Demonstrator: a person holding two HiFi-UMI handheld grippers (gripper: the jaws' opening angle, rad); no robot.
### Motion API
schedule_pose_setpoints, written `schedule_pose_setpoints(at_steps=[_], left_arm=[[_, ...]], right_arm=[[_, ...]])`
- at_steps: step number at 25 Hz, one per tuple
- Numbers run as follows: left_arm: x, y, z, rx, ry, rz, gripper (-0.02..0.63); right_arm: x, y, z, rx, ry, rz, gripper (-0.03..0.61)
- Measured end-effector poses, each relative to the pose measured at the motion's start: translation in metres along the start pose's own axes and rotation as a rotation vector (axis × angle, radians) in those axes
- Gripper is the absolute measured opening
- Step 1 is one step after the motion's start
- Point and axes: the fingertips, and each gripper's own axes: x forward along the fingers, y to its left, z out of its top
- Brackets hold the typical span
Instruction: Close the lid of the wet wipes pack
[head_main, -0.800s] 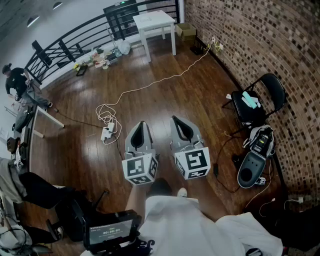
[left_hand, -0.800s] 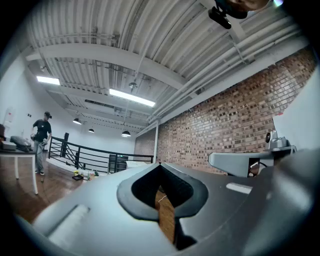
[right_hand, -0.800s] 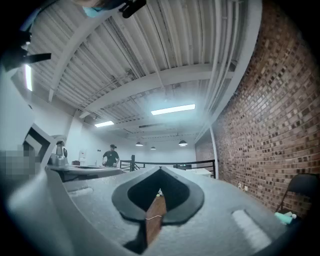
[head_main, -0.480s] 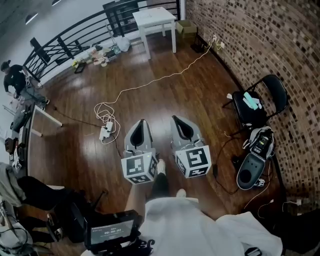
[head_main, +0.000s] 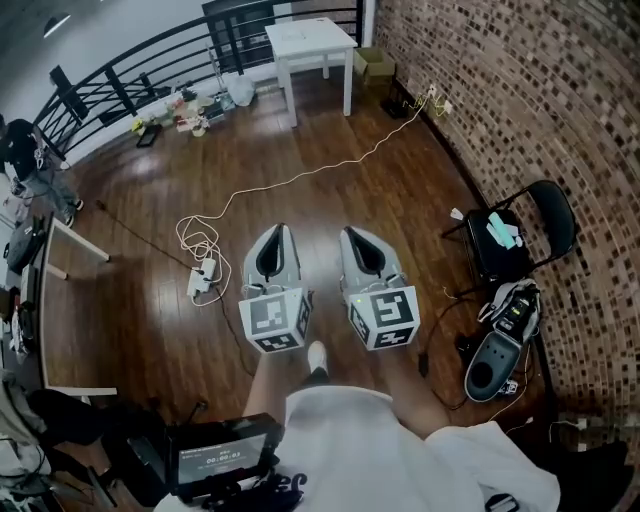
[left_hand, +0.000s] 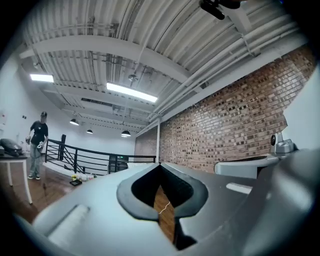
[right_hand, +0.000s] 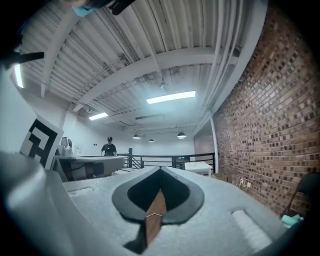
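- dark wood floor (head_main: 330, 205) lies under both tools, with a white cord (head_main: 320, 168) on it.
- left gripper (head_main: 277, 230): jaws pressed together, nothing in them.
- right gripper (head_main: 351, 234): jaws pressed together too, empty.
- blue-green pack (head_main: 503, 232) lies on the black chair (head_main: 548, 200) by the brick wall (head_main: 520, 90), well apart from both.

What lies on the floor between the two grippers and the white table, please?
In the head view, only a white cable crosses the wooden floor between the left gripper, the right gripper and the white table.
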Motion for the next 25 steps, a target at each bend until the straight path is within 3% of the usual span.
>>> schedule_pose_setpoints(at_steps=[3, 8, 11, 19, 25], left_arm=[[0.029, 0.029, 0.007, 0.018, -0.023, 0.014, 0.015], [0.069, 0.064, 0.003, -0.04, -0.009, -0.057, 0.015], [0.082, 0.081, 0.003, -0.034, -0.001, -0.075, 0.015], [0.13, 0.102, -0.024, -0.048, 0.045, -0.064, 0.015], [0.185, 0.107, -0.036, -0.068, 0.073, -0.1, 0.015]], right_arm=[[0.04, -0.006, 0.002, 0.021, 0.003, -0.018, -0.011], [0.103, -0.002, 0.002, 0.036, 0.002, -0.018, -0.011], [0.127, 0.006, -0.004, 0.041, 0.009, -0.015, -0.011], [0.176, -0.011, -0.021, 0.043, 0.044, -0.009, -0.011], [0.227, -0.034, -0.025, 0.053, 0.041, 0.021, -0.011]])
